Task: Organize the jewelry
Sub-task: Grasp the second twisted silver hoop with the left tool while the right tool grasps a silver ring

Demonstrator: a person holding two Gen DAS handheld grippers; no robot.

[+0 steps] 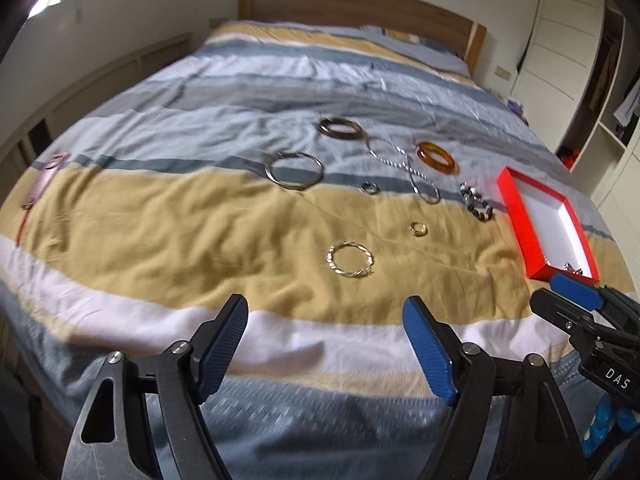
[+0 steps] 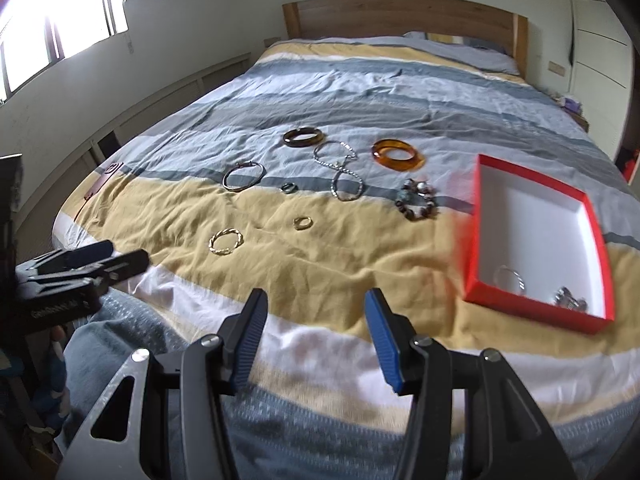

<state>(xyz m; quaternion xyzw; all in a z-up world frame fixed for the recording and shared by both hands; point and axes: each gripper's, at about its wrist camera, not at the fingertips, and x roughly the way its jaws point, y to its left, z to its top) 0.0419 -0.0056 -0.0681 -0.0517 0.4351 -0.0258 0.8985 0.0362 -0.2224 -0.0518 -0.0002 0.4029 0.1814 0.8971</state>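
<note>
Jewelry lies spread on a striped bed. A twisted gold bracelet (image 1: 351,265) (image 2: 226,241) is nearest, with a small gold ring (image 1: 417,229) (image 2: 303,223) beyond it. Farther off lie a thin metal bangle (image 1: 295,171) (image 2: 244,177), a dark bangle (image 1: 340,128) (image 2: 303,137), an amber bangle (image 1: 437,157) (image 2: 398,154), a silver chain (image 1: 416,172) (image 2: 343,172), a small dark ring (image 1: 369,188) (image 2: 289,188) and a beaded bracelet (image 1: 477,201) (image 2: 416,200). A red box (image 1: 516,216) (image 2: 476,240) holds a few silver pieces (image 2: 570,298). My left gripper (image 1: 326,340) and right gripper (image 2: 316,336) are open and empty above the bed's near edge.
The bedspread (image 1: 160,216) is wrinkled. A wooden headboard (image 2: 400,16) stands at the far end. A pink object (image 1: 44,178) lies at the bed's left edge. A wardrobe (image 1: 568,48) stands on the right. The right gripper shows in the left wrist view (image 1: 576,300).
</note>
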